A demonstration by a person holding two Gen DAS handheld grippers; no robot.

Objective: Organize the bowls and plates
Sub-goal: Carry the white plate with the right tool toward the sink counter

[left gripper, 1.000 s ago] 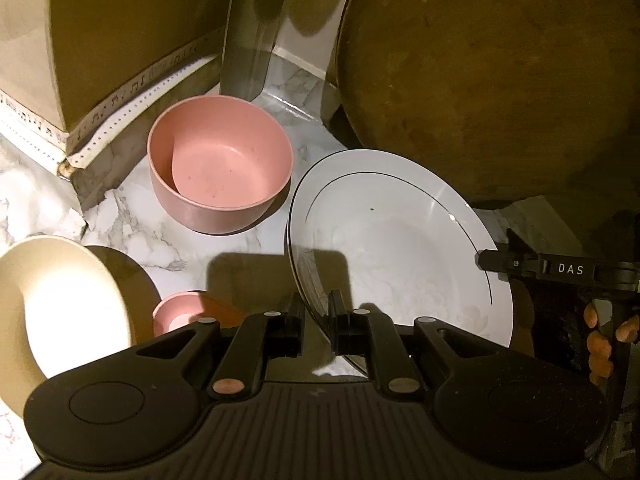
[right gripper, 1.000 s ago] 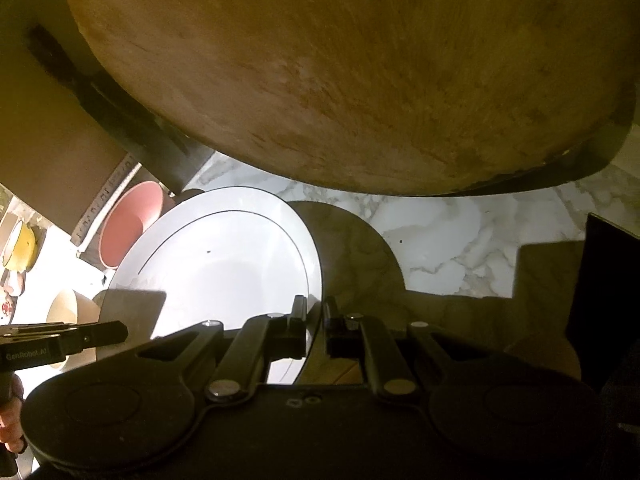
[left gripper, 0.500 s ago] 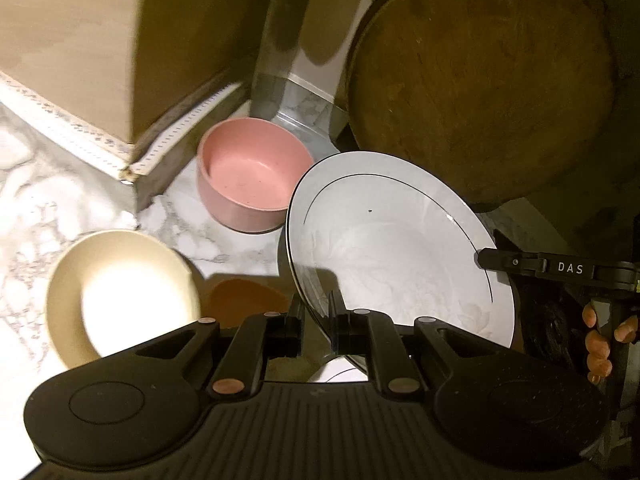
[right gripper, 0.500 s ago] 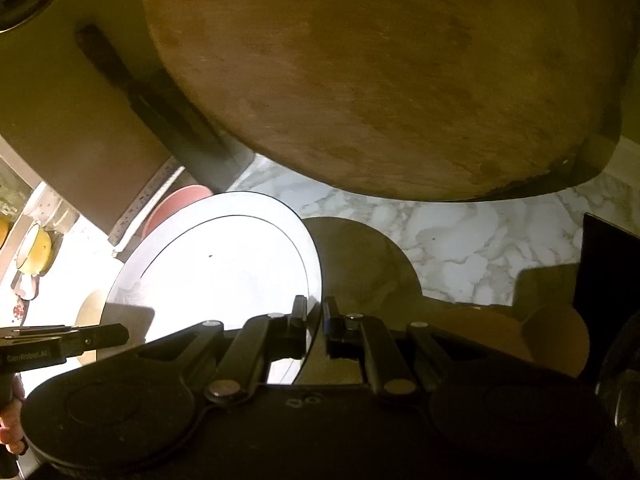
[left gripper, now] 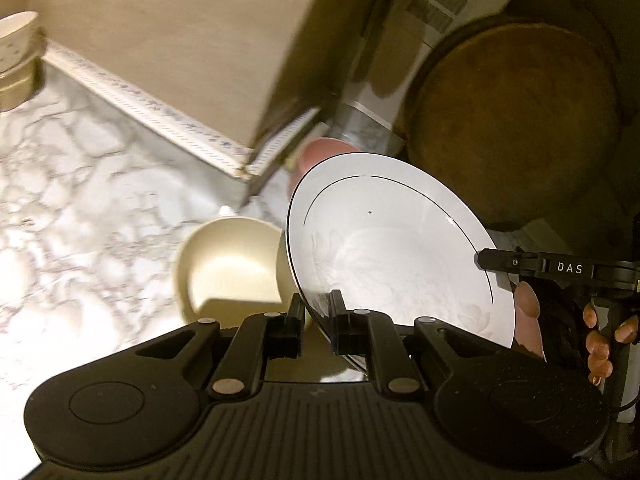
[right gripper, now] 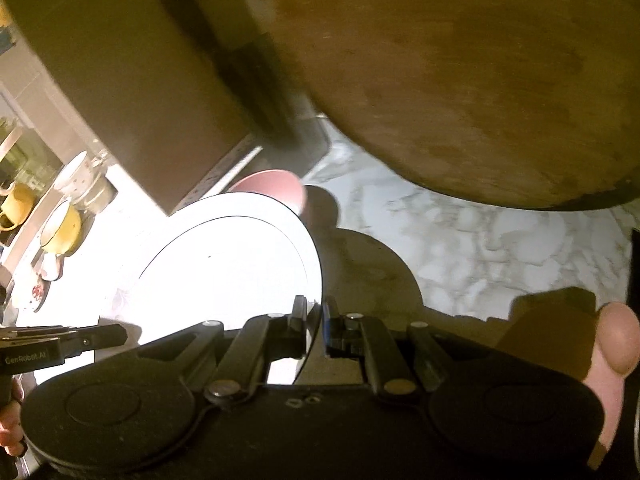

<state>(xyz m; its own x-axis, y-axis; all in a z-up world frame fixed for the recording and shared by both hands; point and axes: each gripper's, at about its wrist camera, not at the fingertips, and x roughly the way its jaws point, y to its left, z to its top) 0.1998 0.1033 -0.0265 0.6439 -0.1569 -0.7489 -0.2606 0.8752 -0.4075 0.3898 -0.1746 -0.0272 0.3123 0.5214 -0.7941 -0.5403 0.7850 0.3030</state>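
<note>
A white plate [left gripper: 392,256] with a thin dark ring is held in the air, tilted, by both grippers. My left gripper [left gripper: 316,320] is shut on its near rim. My right gripper [right gripper: 316,320] is shut on the opposite rim of the plate [right gripper: 224,272] and shows in the left wrist view [left gripper: 496,260] at the plate's right edge. A cream bowl [left gripper: 232,268] stands on the marble counter just left of the plate. A pink bowl [left gripper: 320,150] peeks out behind the plate's top edge, and also shows in the right wrist view [right gripper: 272,188].
A large round wooden board [left gripper: 516,120] leans at the back right. A beige cabinet block [left gripper: 168,40] stands on the marble counter [left gripper: 80,200] at the back. Stacked bowls [left gripper: 16,60] sit far left. Yellow pots [right gripper: 60,228] sit far left in the right wrist view.
Both grippers have lifted the plate up and back. The pink bowl has slipped behind the plate's edge and the cream bowl now lies under its left side.
</note>
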